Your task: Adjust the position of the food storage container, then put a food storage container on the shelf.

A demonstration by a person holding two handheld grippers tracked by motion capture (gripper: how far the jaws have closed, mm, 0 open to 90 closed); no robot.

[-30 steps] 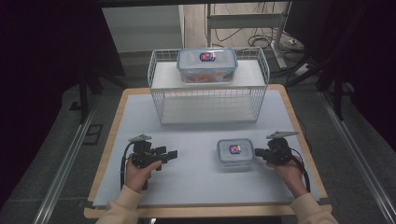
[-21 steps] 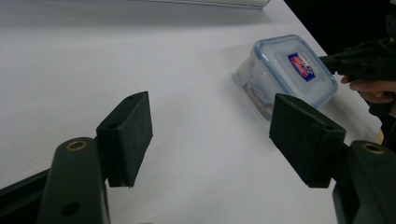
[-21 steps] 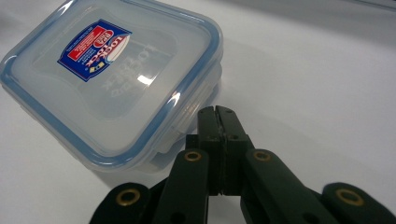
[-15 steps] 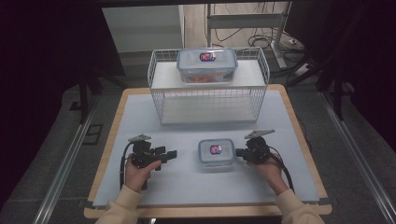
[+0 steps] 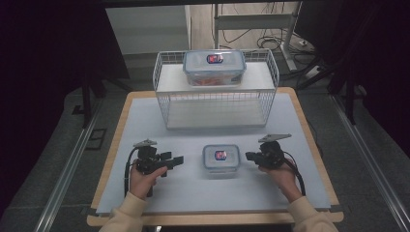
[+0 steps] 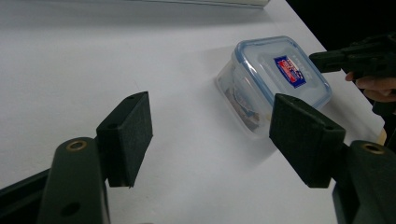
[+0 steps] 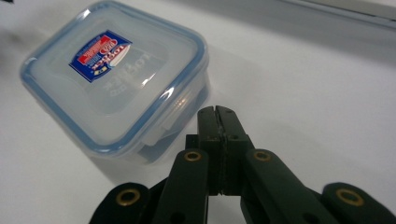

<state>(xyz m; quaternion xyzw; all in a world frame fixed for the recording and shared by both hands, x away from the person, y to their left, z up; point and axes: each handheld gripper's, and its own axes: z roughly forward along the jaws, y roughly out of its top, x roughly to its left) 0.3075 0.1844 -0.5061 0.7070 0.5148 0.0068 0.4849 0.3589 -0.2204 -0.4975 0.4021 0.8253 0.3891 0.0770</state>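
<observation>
White tabletop lies bare around the small lidded container, mid-front; right gripper, jaws pressed together and empty, sits just beside its edge; left gripper gapes wide, apart

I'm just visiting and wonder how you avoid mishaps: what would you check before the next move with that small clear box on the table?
1. Small clear plastic box with blue-rimmed lid sits flat on the white table: ok.
2. Its lid is seated all round: ok on the sides seen; far side cannot tell.
3. Right hand-held gripper jaws closed, tips just beside the box's latch side: ok for pushing, not ok for grasping.
4. Left hand-held gripper jaws open, nothing between them, box ahead: ok.
5. Path between box and white wire rack free: ok.
6. Larger lidded box on the rack is stable: ok.
</observation>
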